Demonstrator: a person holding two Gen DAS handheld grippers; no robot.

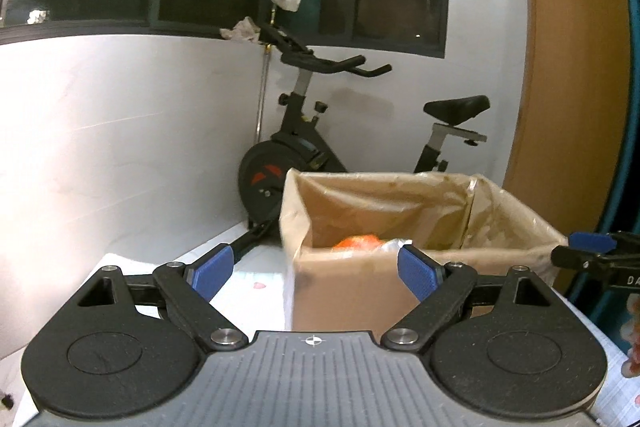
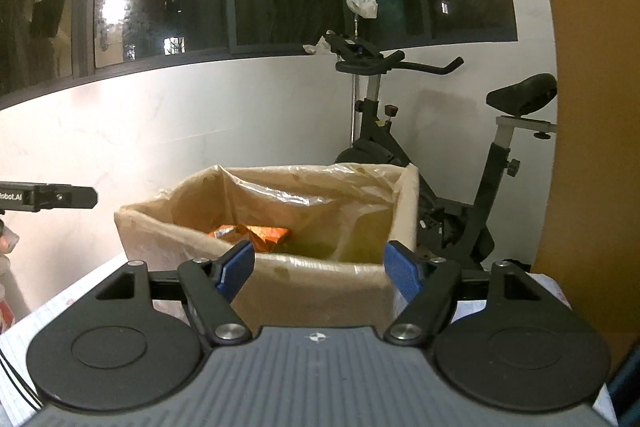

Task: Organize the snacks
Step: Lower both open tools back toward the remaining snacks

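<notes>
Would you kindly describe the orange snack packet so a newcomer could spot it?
Find the cardboard box lined with clear plastic, in front of the exercise bike. Look inside, low on its left: the orange snack packet lies crumpled there, the only bright orange thing in it.

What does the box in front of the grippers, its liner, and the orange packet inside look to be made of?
Box: matte brown cardboard, likely.
Liner: thin clear plastic film, wrinkled and glinting.
Orange packet: probably glossy crinkled foil or plastic wrapper.

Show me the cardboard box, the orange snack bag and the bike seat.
cardboard box (image 2: pixel 320 291), right wrist view, front wall.
orange snack bag (image 2: pixel 264 235), right wrist view, crumpled top.
bike seat (image 1: pixel 456 107), left wrist view, saddle top.
</notes>
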